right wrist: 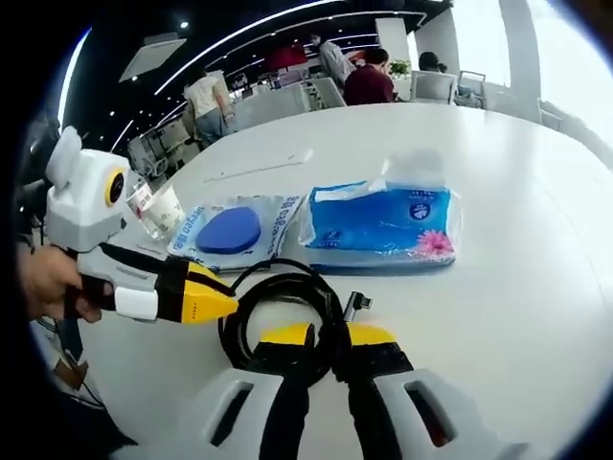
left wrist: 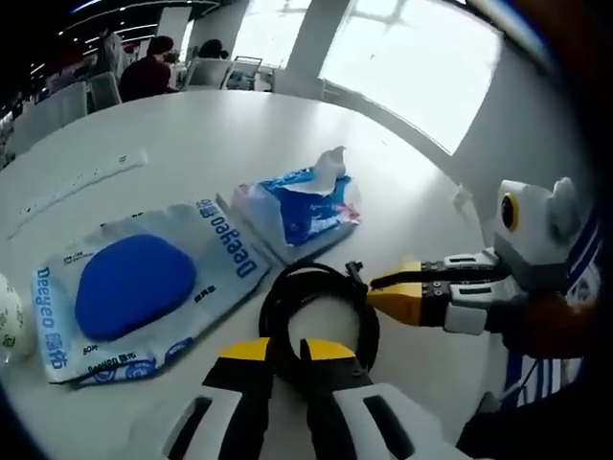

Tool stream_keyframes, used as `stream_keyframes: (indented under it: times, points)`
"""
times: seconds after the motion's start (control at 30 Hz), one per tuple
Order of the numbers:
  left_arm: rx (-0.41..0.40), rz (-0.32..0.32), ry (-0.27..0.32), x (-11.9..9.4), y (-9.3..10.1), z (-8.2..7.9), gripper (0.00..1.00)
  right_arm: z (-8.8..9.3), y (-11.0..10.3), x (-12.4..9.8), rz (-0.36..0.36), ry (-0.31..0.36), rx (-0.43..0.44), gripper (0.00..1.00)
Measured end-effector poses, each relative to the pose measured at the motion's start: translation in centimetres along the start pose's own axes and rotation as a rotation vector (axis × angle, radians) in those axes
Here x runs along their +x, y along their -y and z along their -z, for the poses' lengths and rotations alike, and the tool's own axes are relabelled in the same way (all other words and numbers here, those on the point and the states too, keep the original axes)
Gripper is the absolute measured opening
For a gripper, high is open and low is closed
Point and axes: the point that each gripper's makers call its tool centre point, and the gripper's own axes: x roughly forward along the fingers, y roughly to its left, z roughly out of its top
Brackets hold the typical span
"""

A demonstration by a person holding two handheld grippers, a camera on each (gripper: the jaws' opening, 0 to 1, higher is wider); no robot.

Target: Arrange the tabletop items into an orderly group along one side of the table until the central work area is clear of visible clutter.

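Observation:
A coiled black cable point(left wrist: 316, 287) point(right wrist: 278, 287) lies on the white round table point(left wrist: 239, 134) point(right wrist: 498, 316). In the left gripper view my left gripper point(left wrist: 289, 352) is shut on the near side of the coil. My right gripper point(left wrist: 375, 290) comes in from the right and pinches the coil's right side. In the right gripper view my right gripper point(right wrist: 330, 337) has the cable between its yellow fingertips point(right wrist: 287, 335), and the left gripper point(right wrist: 222, 305) holds the coil's left edge. The cable's plug point(right wrist: 356, 305) sticks out to the right.
A blue tissue pack point(left wrist: 302, 206) point(right wrist: 383, 225) and a flat Deeyeo packet with a blue oval point(left wrist: 144, 278) point(right wrist: 235, 230) lie just beyond the coil. A white power strip point(left wrist: 77, 187) point(right wrist: 259, 165) lies farther back. A clear cup point(right wrist: 158, 211) stands left. People sit beyond the table.

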Motion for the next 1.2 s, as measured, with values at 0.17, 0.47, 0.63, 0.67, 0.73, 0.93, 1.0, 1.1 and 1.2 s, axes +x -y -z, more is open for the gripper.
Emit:
stream_keyframes:
  times: [0.17,0.47,0.63,0.67,0.73,0.93,1.0,1.1,1.2]
  points:
    - [0.022,0.000,0.024,-0.4,0.3,-0.1,0.19,-0.1,-0.4,-0.3,-0.013,0.007,-0.025,0.21]
    - [0.060,0.015,0.093,-2.6,1.7,0.2,0.26,-1.2,-1.4,-1.4,-0.068,0.073,-0.011,0.43]
    - [0.043,-0.009,0.125,-4.4,1.6,0.5,0.32,-1.8,-1.9,-2.3,-0.087,0.101,-0.015,0.52]
    - [0.043,-0.010,0.127,-4.6,1.7,0.6,0.33,-1.9,-2.1,-2.6,-0.093,0.104,-0.020,0.54]
    - [0.051,-0.027,0.153,-5.2,1.3,0.3,0.35,-1.9,-2.4,-2.8,-0.102,0.113,-0.028,0.57]
    - [0.039,-0.054,0.207,-7.8,-0.2,0.8,0.42,-2.2,-3.2,-3.9,-0.136,0.149,-0.029,0.74]
    - [0.023,-0.057,0.220,-8.7,-0.6,1.2,0.45,-2.4,-3.4,-4.3,-0.145,0.156,-0.047,0.79]
    - [-0.019,-0.062,0.248,-9.9,-1.6,1.9,0.48,-2.6,-3.5,-4.9,-0.151,0.164,-0.077,0.84]
    - [0.002,-0.107,0.261,-11.4,-2.4,2.7,0.55,-3.0,-4.0,-6.0,-0.160,0.170,-0.106,0.91]
